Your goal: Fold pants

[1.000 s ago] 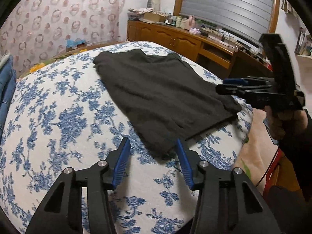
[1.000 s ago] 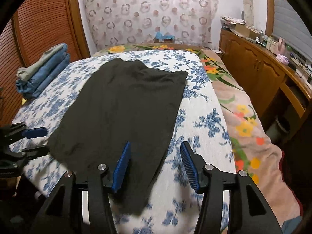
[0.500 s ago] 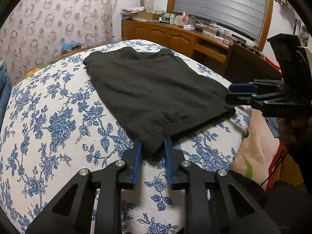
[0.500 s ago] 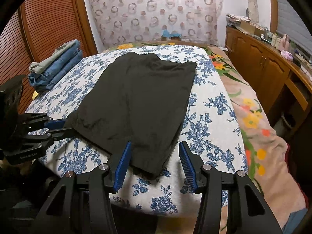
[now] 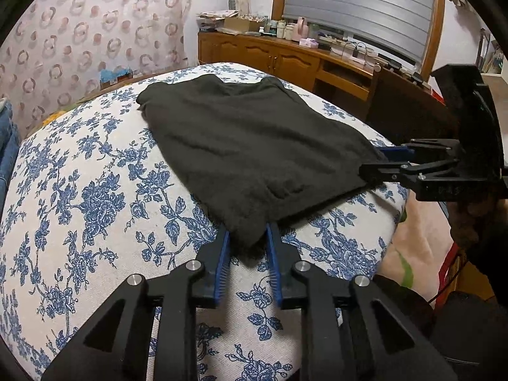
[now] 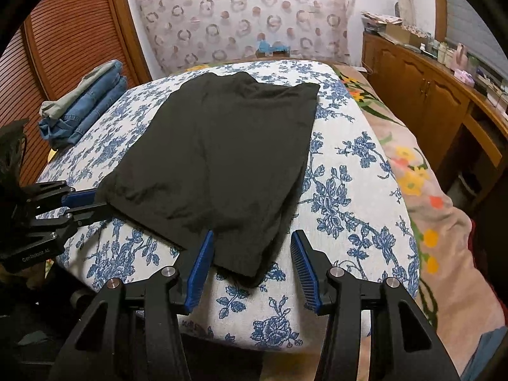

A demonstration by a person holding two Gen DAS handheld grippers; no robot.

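Observation:
Dark pants (image 5: pixel 247 146) lie folded flat on a bed with a blue floral cover (image 5: pixel 79 190); they also show in the right wrist view (image 6: pixel 216 158). My left gripper (image 5: pixel 246 241) is shut on the near left corner of the pants. It shows from the side in the right wrist view (image 6: pixel 85 201). My right gripper (image 6: pixel 252 254) is open, its fingers on either side of the near right corner of the pants. In the left wrist view the right gripper (image 5: pixel 381 162) sits at that corner's edge.
A stack of folded jeans (image 6: pixel 82 108) lies at the bed's far left. A wooden sideboard (image 5: pixel 285 60) with clutter runs along the right wall. A flowered blanket (image 6: pixel 422 190) covers the bed's right side. A patterned curtain (image 6: pixel 241 16) hangs behind.
My left gripper closed on the near left corner of the pants. My right gripper moved forward until its open fingers straddled the near right corner.

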